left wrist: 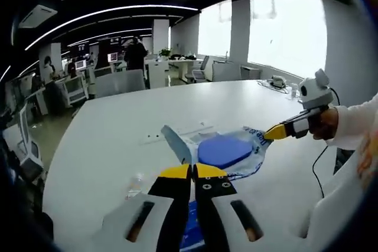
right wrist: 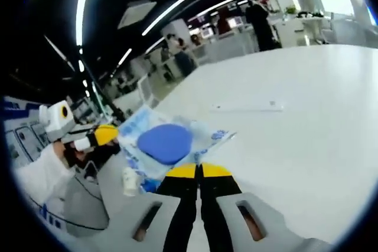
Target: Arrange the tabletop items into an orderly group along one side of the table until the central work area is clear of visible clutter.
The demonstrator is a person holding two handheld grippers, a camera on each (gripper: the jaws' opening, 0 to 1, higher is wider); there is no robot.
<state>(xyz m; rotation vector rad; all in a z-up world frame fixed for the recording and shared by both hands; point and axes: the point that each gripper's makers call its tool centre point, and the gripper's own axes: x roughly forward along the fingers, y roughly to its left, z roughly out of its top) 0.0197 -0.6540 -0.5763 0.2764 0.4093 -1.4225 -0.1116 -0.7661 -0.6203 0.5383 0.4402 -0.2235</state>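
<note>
Pinching the near edge of a clear plastic packet with blue print (left wrist: pixel 233 149), the left gripper (left wrist: pixel 193 172) has its two black, yellow-tipped jaws pressed together on the wrapper, and the same packet hangs lifted above the large white table (left wrist: pixel 118 128). Inside the packet lies a flat, rounded blue pad (left wrist: pixel 224 150), which sits just beyond the left gripper's tips. At the packet's far right corner the right gripper (left wrist: pixel 275 132) comes in from the right, its yellow tip touching the wrapper, carried by a hand (left wrist: pixel 325 123) in a white sleeve (left wrist: pixel 357 125). In the right gripper view the right gripper (right wrist: pixel 199 171) likewise has its jaws pressed together on the packet's edge (right wrist: pixel 171 146), with the blue pad (right wrist: pixel 165 143) just above the tips and a small white tab (right wrist: pixel 129 181) hanging at the packet's lower left. On the packet's far side the left gripper (right wrist: pixel 105 134) meets the wrapper with its yellow tip, held by a hand (right wrist: pixel 74 151) in a white sleeve (right wrist: pixel 41 175). Beyond the packet, on the table (right wrist: pixel 307 116), lies a thin clear strip (right wrist: pixel 245 107), well apart from it. A small crumpled clear piece (left wrist: pixel 137 184) rests on the table just left of the left gripper's jaws.
</note>
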